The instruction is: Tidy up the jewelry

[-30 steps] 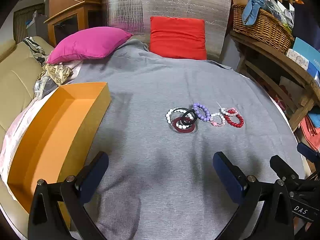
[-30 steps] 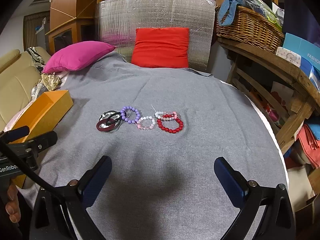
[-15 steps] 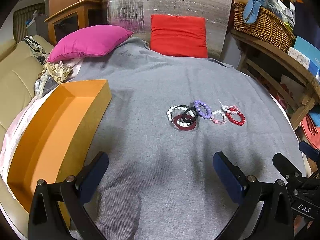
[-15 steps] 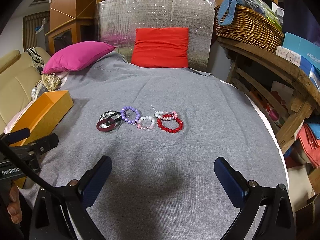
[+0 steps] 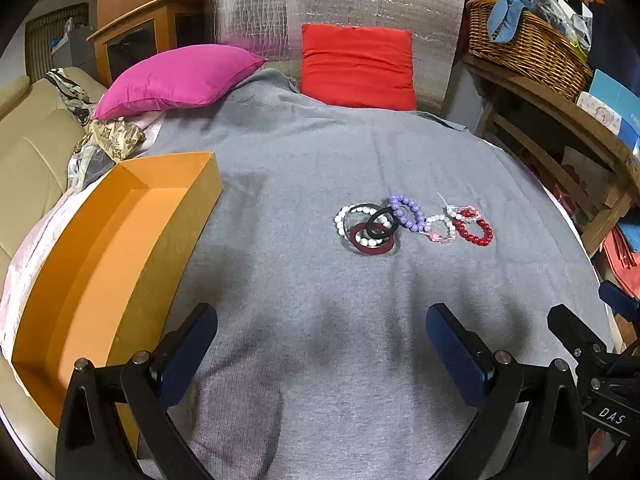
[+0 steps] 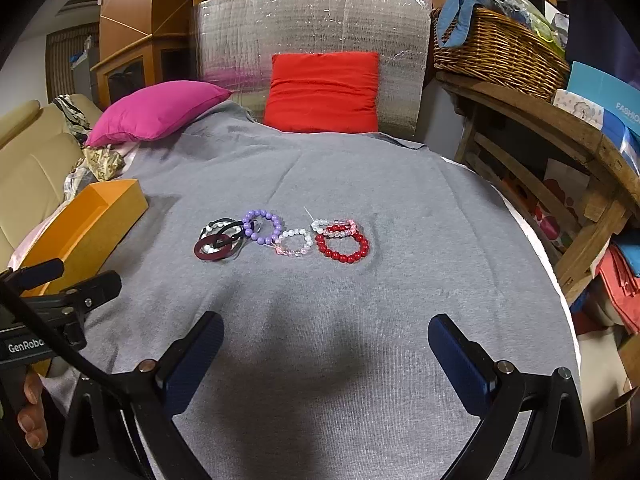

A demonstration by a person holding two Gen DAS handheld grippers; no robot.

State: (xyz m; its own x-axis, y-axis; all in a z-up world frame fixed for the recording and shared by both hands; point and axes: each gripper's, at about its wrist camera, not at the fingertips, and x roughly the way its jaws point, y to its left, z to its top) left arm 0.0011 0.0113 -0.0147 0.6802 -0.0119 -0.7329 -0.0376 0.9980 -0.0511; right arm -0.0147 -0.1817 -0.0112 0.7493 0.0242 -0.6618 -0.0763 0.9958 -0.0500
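Several bracelets lie in a row on the grey cloth (image 5: 304,184): a dark red ring (image 5: 371,245) over white beads and black bands, a purple bead bracelet (image 5: 407,212), a pale pink one (image 5: 440,229) and a red bead one (image 5: 475,232). In the right wrist view the row shows as the dark red ring (image 6: 211,249), purple bracelet (image 6: 262,226) and red bracelet (image 6: 342,247). An open orange box (image 5: 100,256) stands at the left. My left gripper (image 5: 320,352) is open and empty, short of the bracelets. My right gripper (image 6: 326,356) is open and empty too.
A pink pillow (image 5: 176,78) and a red pillow (image 5: 356,66) lean at the back against a silver panel. A wooden shelf (image 6: 540,120) with a wicker basket (image 6: 496,50) stands at the right. A beige sofa (image 5: 28,148) is left. The left gripper's body (image 6: 60,300) shows at the right view's left.
Both grippers have drifted only slightly; the bracelets and box lie where they were. Both stay open.
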